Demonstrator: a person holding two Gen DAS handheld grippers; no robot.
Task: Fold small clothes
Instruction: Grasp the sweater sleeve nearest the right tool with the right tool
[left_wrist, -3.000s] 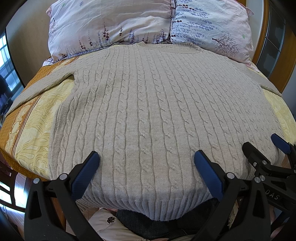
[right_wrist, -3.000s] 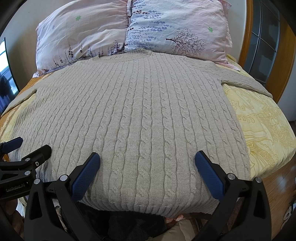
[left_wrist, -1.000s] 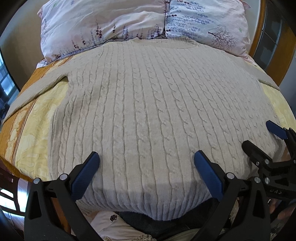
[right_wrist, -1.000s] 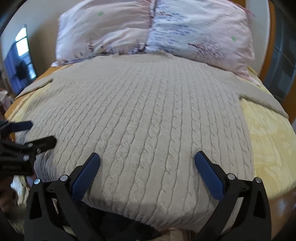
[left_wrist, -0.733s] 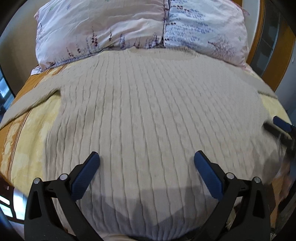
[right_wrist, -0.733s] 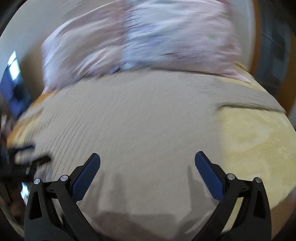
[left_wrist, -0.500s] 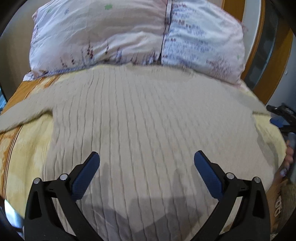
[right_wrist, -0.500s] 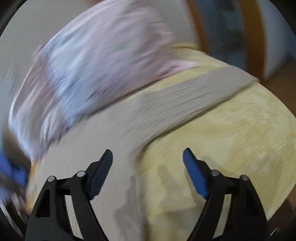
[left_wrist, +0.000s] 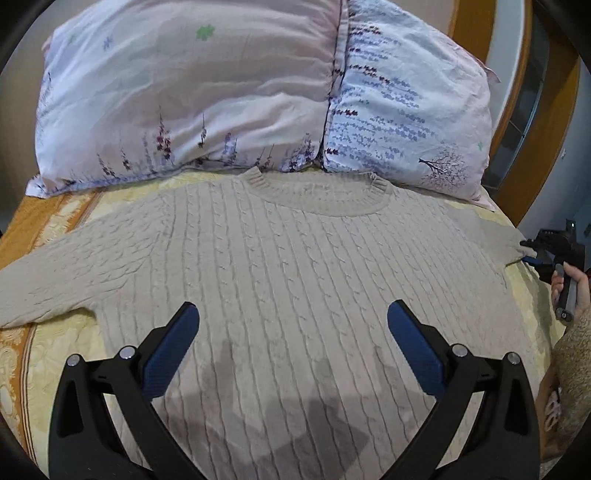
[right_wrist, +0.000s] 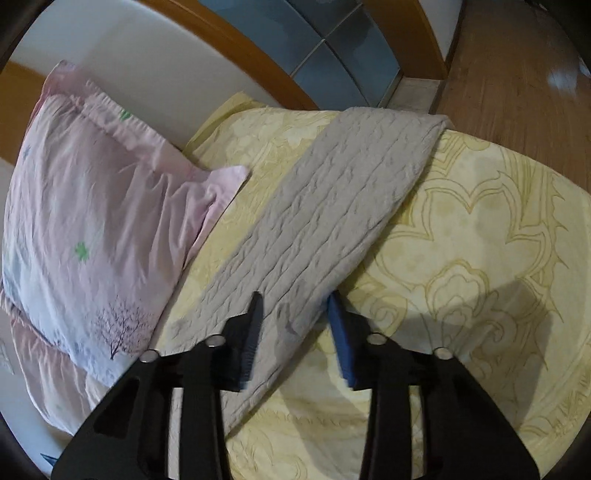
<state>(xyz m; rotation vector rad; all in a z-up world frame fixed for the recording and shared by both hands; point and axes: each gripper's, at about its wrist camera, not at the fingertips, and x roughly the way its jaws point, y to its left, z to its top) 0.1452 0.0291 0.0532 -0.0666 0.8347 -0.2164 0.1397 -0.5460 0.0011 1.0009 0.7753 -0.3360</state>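
Note:
A beige cable-knit sweater (left_wrist: 295, 280) lies flat, front up, on the yellow bedspread (left_wrist: 40, 354), collar toward the pillows. My left gripper (left_wrist: 291, 332) hovers open and empty over the sweater's lower body. The sweater's right sleeve (right_wrist: 332, 206) runs diagonally across the bedspread (right_wrist: 480, 258) toward the bed's edge. My right gripper (right_wrist: 295, 325) straddles this sleeve near the shoulder, jaws partly closed with sleeve fabric between the pads; it is not pinched tight. In the left wrist view the right gripper (left_wrist: 532, 254) shows at the sleeve, far right.
Two floral pillows (left_wrist: 184, 92) (left_wrist: 406, 103) lean at the head of the bed; one also shows in the right wrist view (right_wrist: 92, 206). A wooden headboard (right_wrist: 258, 55) and wood floor (right_wrist: 517, 74) lie beyond the bed's right edge.
Both grippers moved up from the hem. The right gripper swung right to the right sleeve and narrowed its jaws around it. The left advanced toward the collar, still open.

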